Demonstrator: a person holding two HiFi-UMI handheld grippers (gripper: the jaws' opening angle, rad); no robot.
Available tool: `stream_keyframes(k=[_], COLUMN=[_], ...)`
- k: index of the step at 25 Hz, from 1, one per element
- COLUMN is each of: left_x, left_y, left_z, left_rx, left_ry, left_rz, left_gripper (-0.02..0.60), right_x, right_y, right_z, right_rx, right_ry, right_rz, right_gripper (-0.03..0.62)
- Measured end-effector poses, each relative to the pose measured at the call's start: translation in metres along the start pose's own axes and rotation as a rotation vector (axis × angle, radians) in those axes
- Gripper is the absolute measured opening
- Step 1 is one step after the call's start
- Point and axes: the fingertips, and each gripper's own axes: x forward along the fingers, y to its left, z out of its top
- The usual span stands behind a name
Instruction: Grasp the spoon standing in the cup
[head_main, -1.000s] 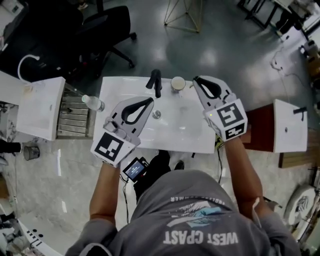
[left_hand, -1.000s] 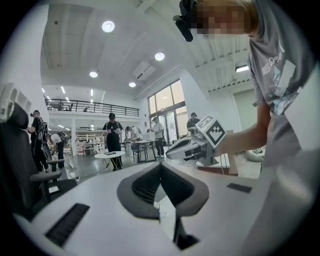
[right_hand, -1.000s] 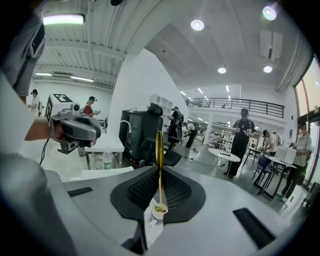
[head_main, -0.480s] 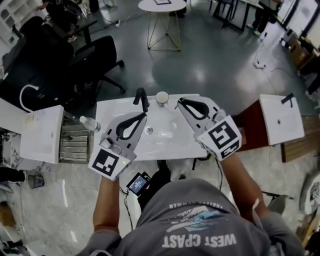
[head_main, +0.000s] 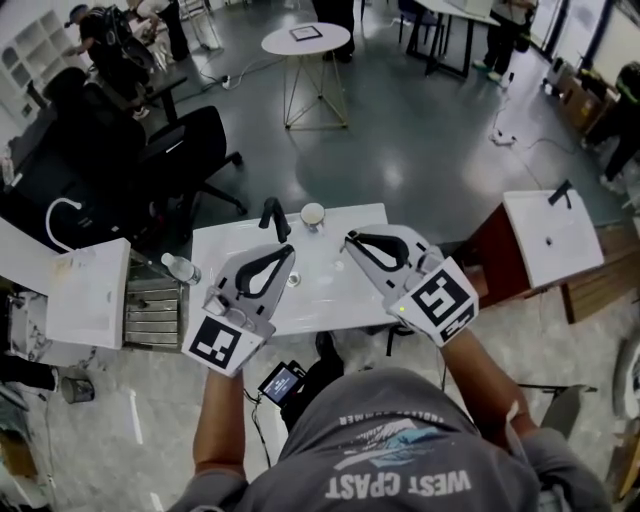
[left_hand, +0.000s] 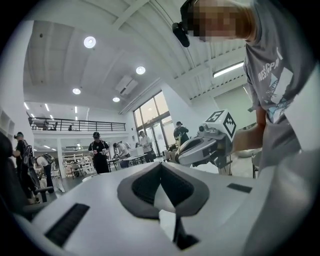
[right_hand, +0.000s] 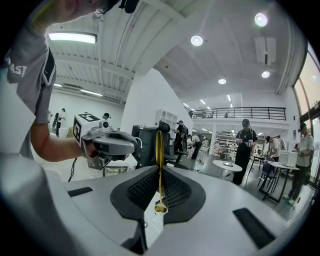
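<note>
Right claw (head_main: 348, 241): closed on the spoon (right_hand: 159, 172), with the thin shaft pinched between the dark pads.
Left claw (head_main: 288, 251): closed with nothing between its jaws, held over the near-left part of the counter (head_main: 325, 300).
Spoon, position: in the right claw, above the counter and apart from the cup (head_main: 313, 213). In the head view it is too small to be made out.
Cup: set at the counter's far edge, just beside the dark faucet (head_main: 272, 216).
Spoon, long axis: seen upright in the right gripper view, along the midline between the jaws.
Spoon, pointing: the broad golden end is turned upward past the claw's tips, and the small rounded end lies low between the pads.
Step in hand: judged to be the securing of the grasp, since the spoon is already taken.
Good practice: the pinch is best placed squarely on the shaft and the pressure held even, because so thin a shaft may pivot between the pads. Any lift is best made along the spoon's own axis, so that the cup's rim is not struck.
</note>
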Motion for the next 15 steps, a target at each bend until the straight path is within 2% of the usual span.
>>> stream_keyframes(k=[6, 15], left_x=[-0.001, -0.002], left_y=[-0.014, -0.031], left_z=[0.012, 0.009], left_rx=[0.022, 0.024], left_ry=[-0.011, 0.014], left_rz=[-0.005, -0.004], left_gripper=[0.003, 0.003], right_x=[-0.018, -0.036], right_y=[0.01, 0.023], right_z=[0.008, 0.008], right_rx=[-0.002, -0.016], right_ry=[-0.014, -0.021], right_rz=[0.009, 0.024], right_gripper=[0.043, 0.043])
